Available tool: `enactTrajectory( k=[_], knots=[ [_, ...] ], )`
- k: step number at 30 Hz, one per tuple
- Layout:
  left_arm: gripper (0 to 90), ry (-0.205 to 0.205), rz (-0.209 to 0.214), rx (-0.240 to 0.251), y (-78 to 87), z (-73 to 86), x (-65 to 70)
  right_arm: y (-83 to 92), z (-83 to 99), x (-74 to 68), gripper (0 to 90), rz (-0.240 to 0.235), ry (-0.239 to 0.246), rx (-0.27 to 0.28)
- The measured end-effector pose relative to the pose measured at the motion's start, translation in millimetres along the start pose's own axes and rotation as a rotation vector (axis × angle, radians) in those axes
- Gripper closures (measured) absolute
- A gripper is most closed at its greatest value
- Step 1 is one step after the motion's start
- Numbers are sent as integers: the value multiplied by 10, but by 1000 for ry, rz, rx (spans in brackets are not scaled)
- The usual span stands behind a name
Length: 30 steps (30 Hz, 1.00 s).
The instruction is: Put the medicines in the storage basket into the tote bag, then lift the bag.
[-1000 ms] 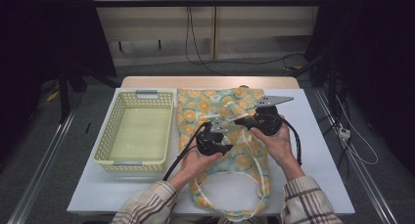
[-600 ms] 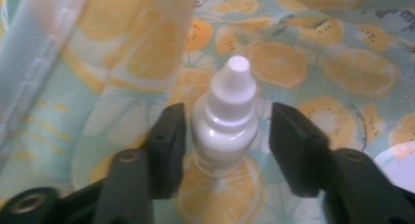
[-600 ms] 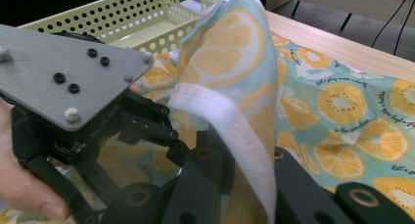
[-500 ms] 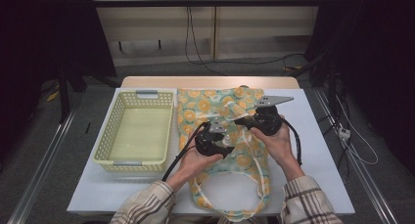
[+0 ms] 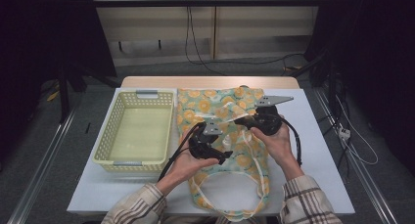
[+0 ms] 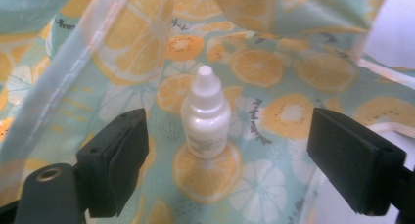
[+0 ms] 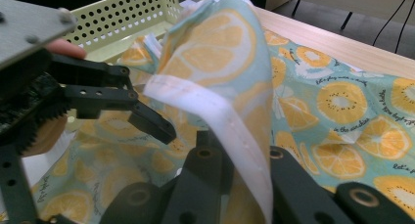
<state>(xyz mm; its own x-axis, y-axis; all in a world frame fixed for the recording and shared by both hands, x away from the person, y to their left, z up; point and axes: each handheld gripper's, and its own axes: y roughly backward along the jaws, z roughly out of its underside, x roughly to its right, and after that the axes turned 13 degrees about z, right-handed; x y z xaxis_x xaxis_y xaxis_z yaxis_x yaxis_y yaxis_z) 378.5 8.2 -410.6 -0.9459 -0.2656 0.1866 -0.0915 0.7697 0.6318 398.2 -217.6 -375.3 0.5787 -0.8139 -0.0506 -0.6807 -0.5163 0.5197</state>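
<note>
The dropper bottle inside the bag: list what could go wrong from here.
1. The small white dropper bottle lies on soft fruit-print fabric between the left gripper's open jaws; closing on it could pinch cloth too, or squeeze the smooth bottle out.
2. The right gripper holds the bag's white hem up. If that slips, the tote bag may drop over the bottle.

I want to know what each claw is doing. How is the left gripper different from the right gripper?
The left gripper is open with a small white bottle lying between its jaws, untouched; the right gripper is shut on the fruit-print bag, lifting its edge. Both are black and hand-held over the bag.
</note>
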Motion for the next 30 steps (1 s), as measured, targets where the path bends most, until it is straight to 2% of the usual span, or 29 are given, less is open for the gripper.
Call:
enactTrajectory(
  k=[4, 5, 6, 9, 10, 11, 12, 13, 16, 19, 20, 23, 24, 25, 27, 28, 30],
  knots=[
    [119, 2, 8, 12, 54, -9, 65, 21, -5, 4, 900, 2, 3, 5],
    [109, 1, -23, -1, 66, -15, 99, 23, -3, 6, 900, 2, 3, 5],
    [107, -9, 12, 4, 74, -13, 101, 26, 0, 9, 900, 2, 3, 5],
    [108, -14, -1, -3, 111, -1, 157, 35, -2, 12, 900, 5, 2, 8],
    [114, -8, -3, 16, 125, 15, 171, 35, -3, 10, 900, 4, 3, 9],
    [122, -12, -6, 15, 146, 29, 180, 32, -4, 6, 900, 4, 4, 8],
    [122, -6, -32, 18, 156, 46, 203, 27, -3, 3, 900, 2, 4, 7],
    [121, -3, -19, 18, 175, 65, 205, 22, -2, -1, 900, 1, 5, 6],
    [122, 7, -16, 32, 216, 124, 238, 14, -1, -10, 900, -4, 6, 4],
    [152, 3, -19, 13, 240, 175, 269, 8, -2, -12, 900, -5, 5, 4],
    [166, 11, -5, 2, 237, 180, 271, 5, -7, -12, 900, -5, 2, 8],
    [178, -18, 8, -19, 226, 208, 285, -8, -22, -28, 900, -8, 2, 10],
    [179, -10, -8, -29, 222, 225, 303, -10, -22, -29, 900, -7, 5, 8],
    [179, -7, -3, -46, 219, 251, 304, -10, -18, -24, 900, -7, 5, 5],
    [195, 14, 44, -57, 180, 323, 297, -7, -10, -2, 900, -2, -2, 4],
    [225, 33, 53, -57, 167, 358, 295, -4, -6, 6, 900, 0, -5, 4],
    [231, 35, 61, -68, 145, 408, 297, -6, 0, 4, 900, -2, -5, 3]
  ],
)
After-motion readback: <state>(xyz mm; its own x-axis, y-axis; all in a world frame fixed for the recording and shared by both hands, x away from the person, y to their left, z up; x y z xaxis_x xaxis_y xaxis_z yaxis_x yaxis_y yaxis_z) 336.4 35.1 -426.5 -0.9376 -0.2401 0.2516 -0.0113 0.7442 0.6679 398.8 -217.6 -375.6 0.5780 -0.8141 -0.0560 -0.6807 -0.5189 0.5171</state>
